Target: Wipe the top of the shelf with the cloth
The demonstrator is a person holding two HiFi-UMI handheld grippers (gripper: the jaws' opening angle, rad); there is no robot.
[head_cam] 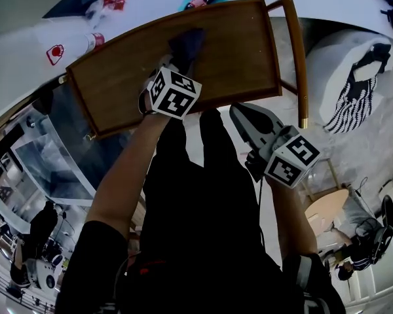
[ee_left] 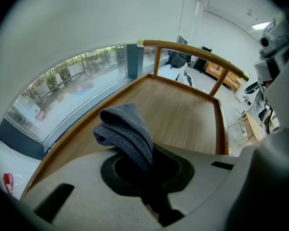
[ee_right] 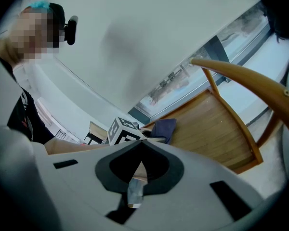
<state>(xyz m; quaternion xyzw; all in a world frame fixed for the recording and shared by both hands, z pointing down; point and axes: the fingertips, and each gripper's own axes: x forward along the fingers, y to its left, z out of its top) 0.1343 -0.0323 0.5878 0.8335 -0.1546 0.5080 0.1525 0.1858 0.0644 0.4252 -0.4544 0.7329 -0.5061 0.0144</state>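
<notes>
The left gripper [head_cam: 177, 61] has its jaws clenched on the folded cloth [head_cam: 188, 41], held at the shelf [head_cam: 242, 51] top near its far edge, apparently so it can be dragged across. Bare wood lies open to left and right. A raised rim and the curved rail [head_cam: 293, 38] close off the right side. The right gripper [head_cam: 243, 115], jaws together and empty, hangs off the near edge, out of the way.

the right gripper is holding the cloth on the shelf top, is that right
No: the left gripper holds the cloth on the shelf top. The left gripper view shows the cloth pinched between its jaws.
</notes>
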